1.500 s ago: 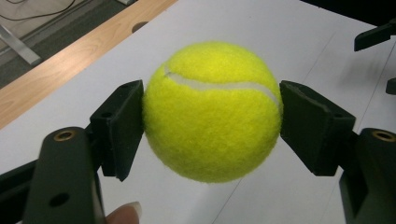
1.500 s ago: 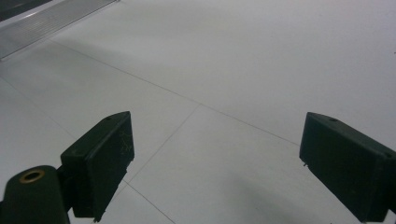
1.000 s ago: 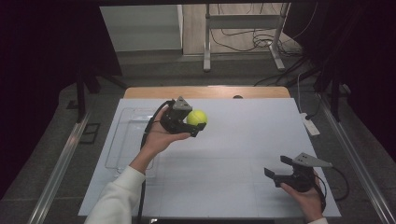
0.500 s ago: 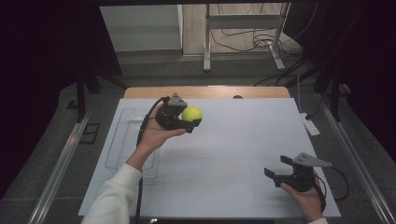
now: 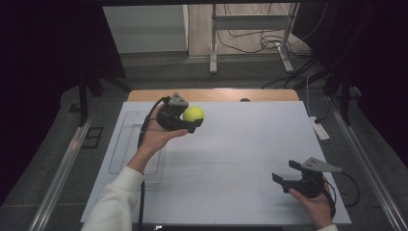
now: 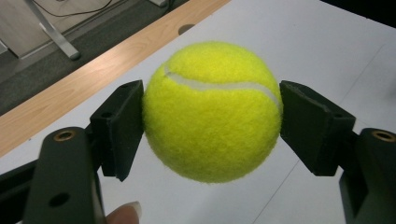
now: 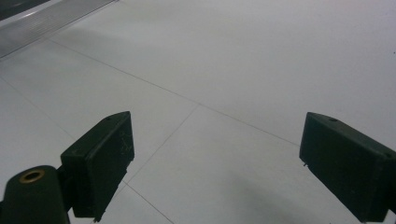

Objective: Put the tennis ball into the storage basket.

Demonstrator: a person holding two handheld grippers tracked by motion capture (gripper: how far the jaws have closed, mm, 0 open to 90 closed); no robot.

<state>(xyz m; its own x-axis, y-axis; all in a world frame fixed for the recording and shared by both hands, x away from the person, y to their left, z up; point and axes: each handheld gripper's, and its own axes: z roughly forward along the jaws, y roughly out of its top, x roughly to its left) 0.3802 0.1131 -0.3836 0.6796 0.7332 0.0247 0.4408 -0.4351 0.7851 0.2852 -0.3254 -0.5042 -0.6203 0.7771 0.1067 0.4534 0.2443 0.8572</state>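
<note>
The left gripper (image 5: 188, 120) is pinching a yellow tennis ball (image 5: 193, 114) between its two fingers (image 6: 122, 126), holding it up in the air above the far left part of the white desk (image 5: 250, 144). In the left gripper view the pads are pressing on the ball's (image 6: 212, 109) widest part from opposite sides, with nothing underneath it.

The main risk, as I judge it, is the ball slipping out. It is round and fuzzy, and the flat pads are touching it only over small patches, so a quick swing or a tilt of the hand could be rolling it forward out of the grip. Once dropped, it would likely be bouncing and rolling off the desk's edge toward the floor. Loosening the fingers while it is this high would be causing the same thing.

The right gripper (image 5: 293, 176) is waiting low over the near right corner, its fingers (image 7: 100, 161) spread wide with only bare desk between them, well apart from the ball.

A clear tray (image 5: 121, 144) is lying at the desk's left edge.
</note>
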